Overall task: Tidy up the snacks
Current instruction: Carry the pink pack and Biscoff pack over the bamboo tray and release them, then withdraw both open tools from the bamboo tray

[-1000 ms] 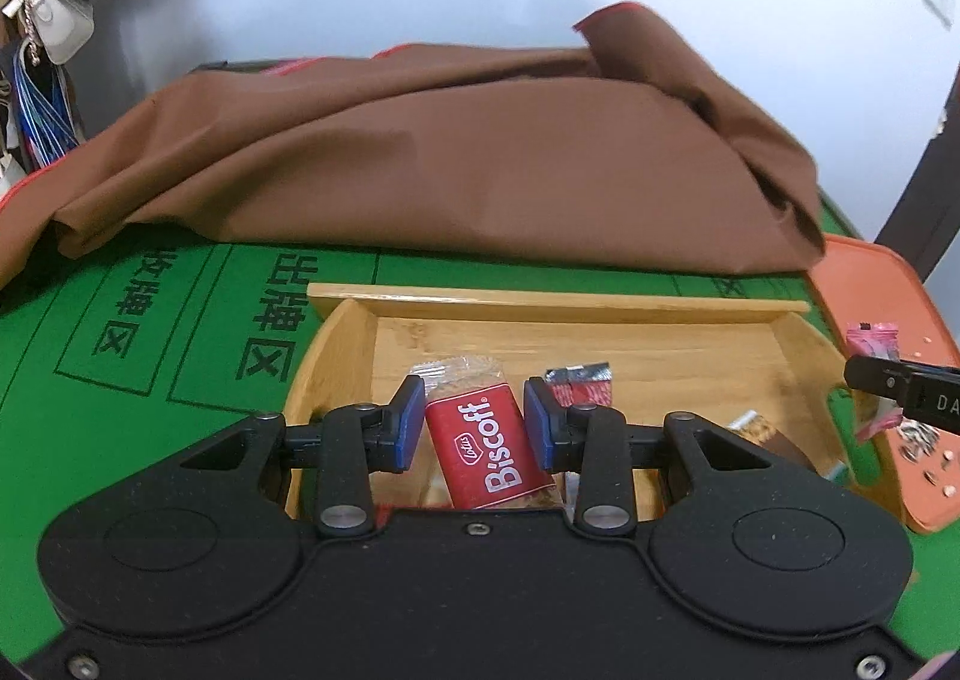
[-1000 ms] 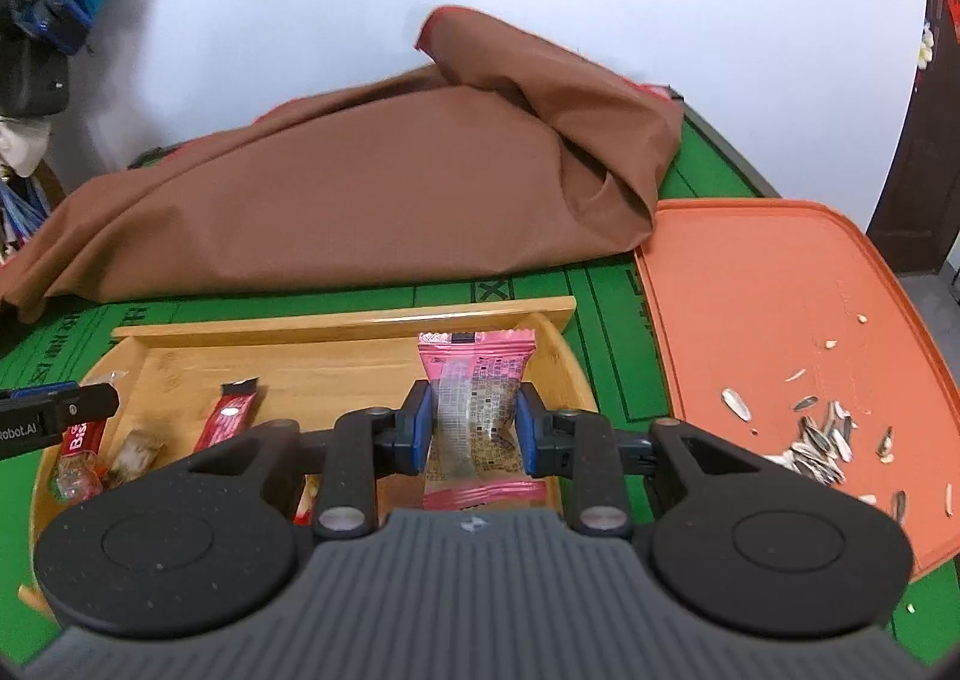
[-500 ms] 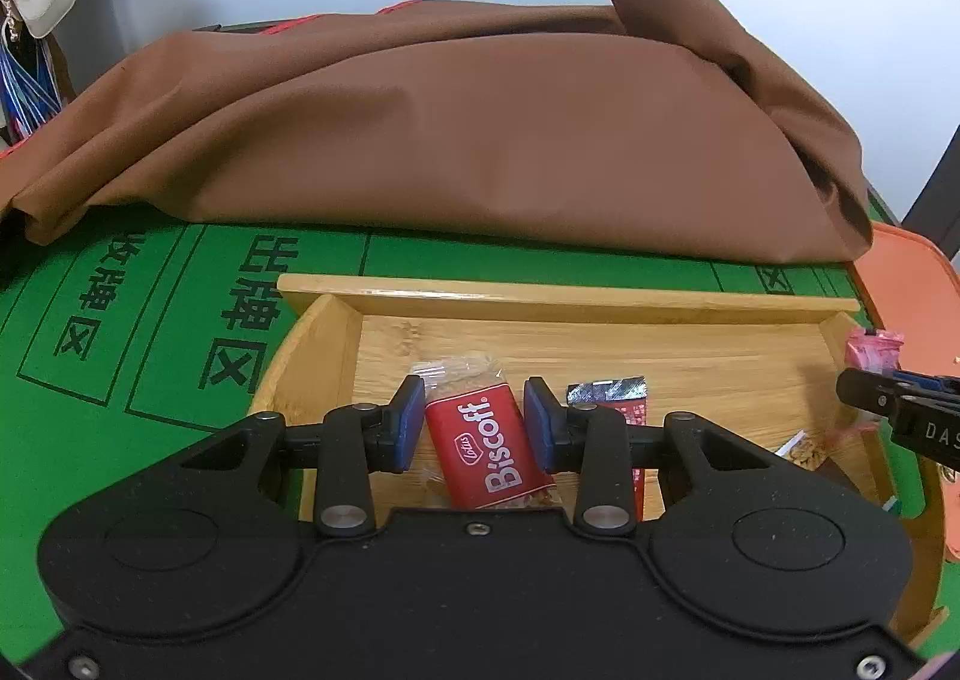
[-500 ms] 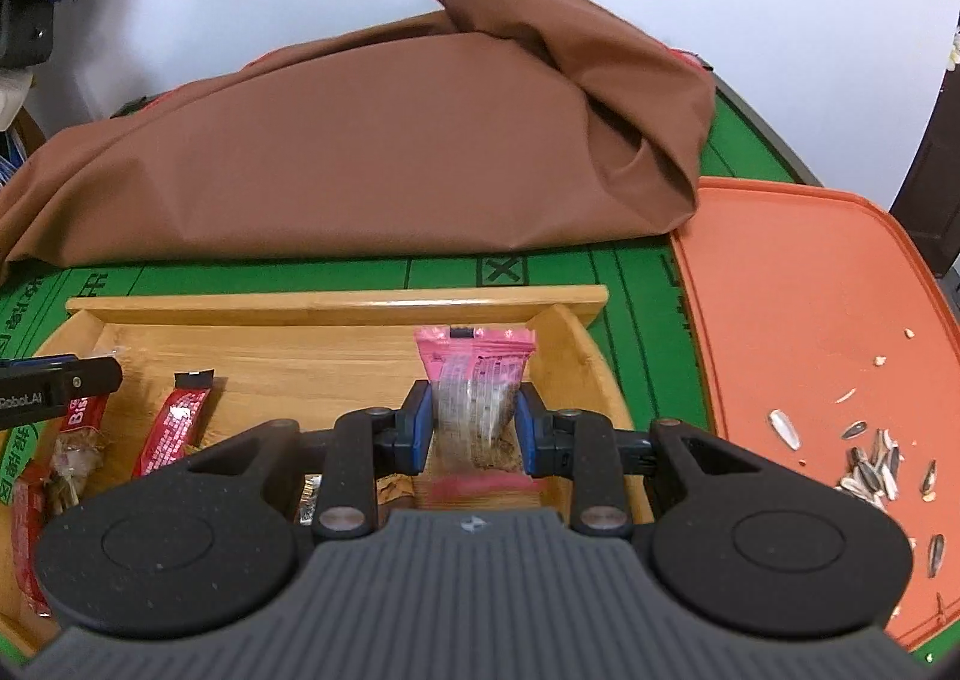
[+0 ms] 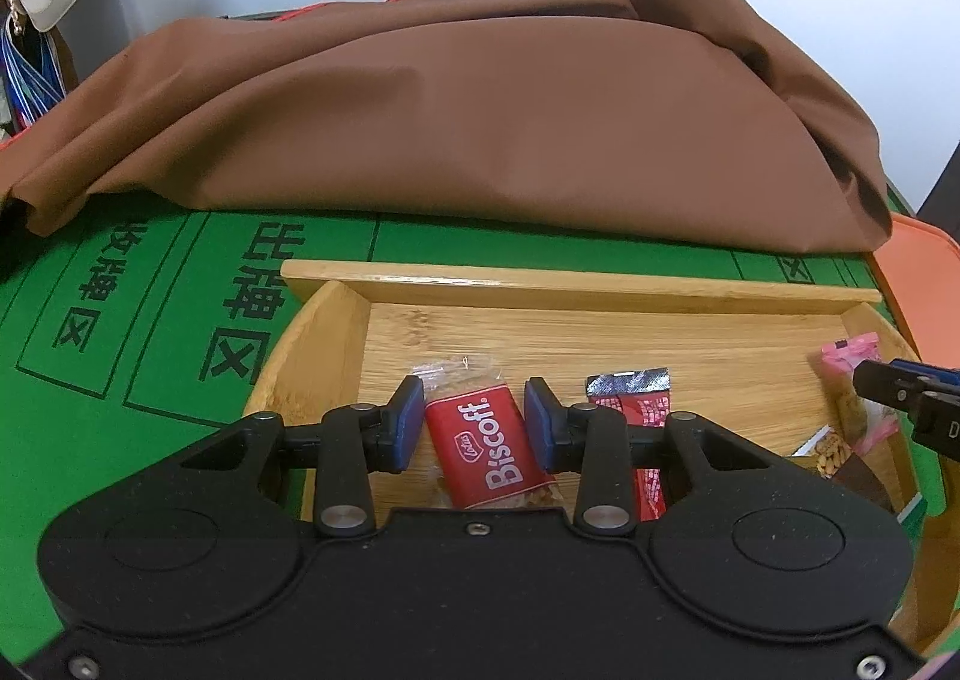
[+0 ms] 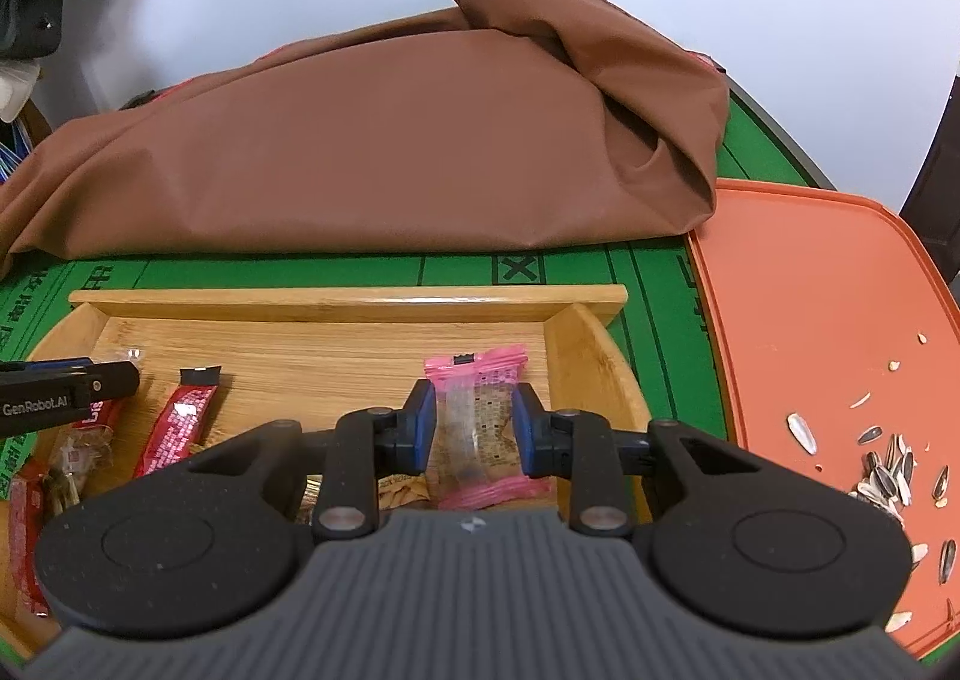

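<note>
Over the bamboo tray (image 5: 336,332), the left tongs (image 5: 473,423) pinch a light, crinkly Biscoff packet (image 5: 489,449) mid-body while the right tongs (image 6: 471,428) clamp a pink-wrapped snack (image 6: 480,416), likely brittle, across its middle.

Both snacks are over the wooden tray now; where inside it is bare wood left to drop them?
The back strip of the wooden tray along its rear wall is bare, widest right of the Biscoff pack. The front is crowded: red stick pack, pink-wrapped snack and other packets.
</note>
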`<state>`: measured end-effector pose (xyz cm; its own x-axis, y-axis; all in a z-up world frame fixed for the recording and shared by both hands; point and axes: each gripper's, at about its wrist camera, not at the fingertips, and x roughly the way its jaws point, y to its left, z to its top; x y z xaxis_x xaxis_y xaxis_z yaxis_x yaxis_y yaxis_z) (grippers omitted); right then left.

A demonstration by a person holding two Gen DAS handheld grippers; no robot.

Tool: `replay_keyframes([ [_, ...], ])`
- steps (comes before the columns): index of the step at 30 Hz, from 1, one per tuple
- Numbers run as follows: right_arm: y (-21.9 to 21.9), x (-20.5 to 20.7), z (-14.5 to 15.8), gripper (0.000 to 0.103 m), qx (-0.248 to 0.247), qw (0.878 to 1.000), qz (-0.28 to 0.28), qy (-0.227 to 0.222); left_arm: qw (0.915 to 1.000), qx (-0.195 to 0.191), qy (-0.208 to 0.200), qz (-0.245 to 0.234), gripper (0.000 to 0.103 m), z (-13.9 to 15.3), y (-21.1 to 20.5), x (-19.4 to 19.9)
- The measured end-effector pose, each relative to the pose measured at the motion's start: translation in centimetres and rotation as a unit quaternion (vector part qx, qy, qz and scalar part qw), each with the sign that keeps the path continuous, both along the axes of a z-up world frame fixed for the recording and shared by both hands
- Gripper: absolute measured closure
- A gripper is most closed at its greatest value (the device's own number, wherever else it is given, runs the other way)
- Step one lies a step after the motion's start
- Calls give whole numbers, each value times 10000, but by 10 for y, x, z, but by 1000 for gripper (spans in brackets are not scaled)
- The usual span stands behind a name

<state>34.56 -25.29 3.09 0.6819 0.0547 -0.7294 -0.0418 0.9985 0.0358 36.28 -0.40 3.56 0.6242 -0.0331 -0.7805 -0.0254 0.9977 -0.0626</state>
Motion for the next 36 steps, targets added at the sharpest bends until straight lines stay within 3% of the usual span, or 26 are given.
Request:
replay_keyframes([
  [2,1,-5,3,65,0,10000,51,-67,10000,68,-57,-17,66,2,0,-3],
  [3,2,-7,4,63,-18,9999,67,-103,9999,96,-81,-24,60,3,0,-4],
  [4,4,-9,6,53,-44,9998,93,-140,9999,111,-110,-28,55,5,0,-7],
  [6,6,-15,11,51,-59,9996,142,-222,9998,97,-160,-90,48,7,1,-11],
  [10,9,-33,20,42,-43,9986,275,-442,9991,91,-337,-221,18,15,1,-28],
  [13,14,-52,25,37,-120,9971,441,-615,9984,140,-453,-323,10,21,-1,-43],
  [25,29,-119,36,16,-222,9889,1042,-1039,9934,299,-883,-672,3,36,-3,-121],
  [36,32,-168,34,12,-124,9833,1308,-1262,9887,229,-1148,-939,2,36,-8,-192],
])
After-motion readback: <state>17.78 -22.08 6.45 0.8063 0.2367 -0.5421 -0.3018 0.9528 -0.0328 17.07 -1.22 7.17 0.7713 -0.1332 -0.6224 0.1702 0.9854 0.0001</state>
